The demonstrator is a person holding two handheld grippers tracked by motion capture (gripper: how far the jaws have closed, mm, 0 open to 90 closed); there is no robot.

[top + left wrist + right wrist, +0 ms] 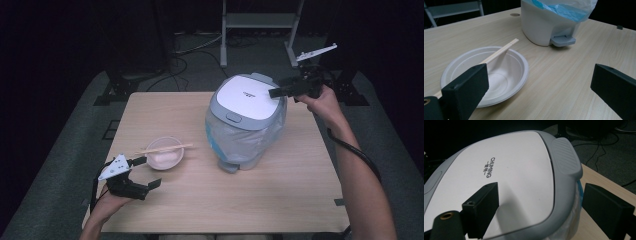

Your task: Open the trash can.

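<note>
I sit at a pale wooden table (pixel 280 200), and the landmark for everything here is the small white pedal bin (pixel 245 120) standing a little right of the table's middle, lined with a clear and blue bag, its grey-rimmed lid (pixel 506 182) shut.

My right gripper (pixel 278 91) is at the bin's far right edge, up at lid height. Its jaws are spread wide and hold nothing. In the right gripper view one jaw lies over the white top of the lid and the other hangs outside the grey rim, so the rim sits between them; I cannot tell whether either jaw touches it. The lid's ribbed hinge tab (pixel 566 155) lies beyond the jaws, toward the far side of the bin. My right forearm reaches forward along the bin's right side, wrist bent inward toward the lid.

My left gripper (pixel 148 171) is well to the left of the bin, near the table's front edge, also wide open and empty. Just ahead of it sits a shallow white paper bowl (pixel 486 75) with a pair of wooden chopsticks (pixel 499 52) laid across its rim, their long axis pointing roughly toward the bin. The bin's foot pedal (pixel 562 40) faces this side.

The right hand is clearly the nearer one to the lid, and I judge lifting the lid comes next.
</note>
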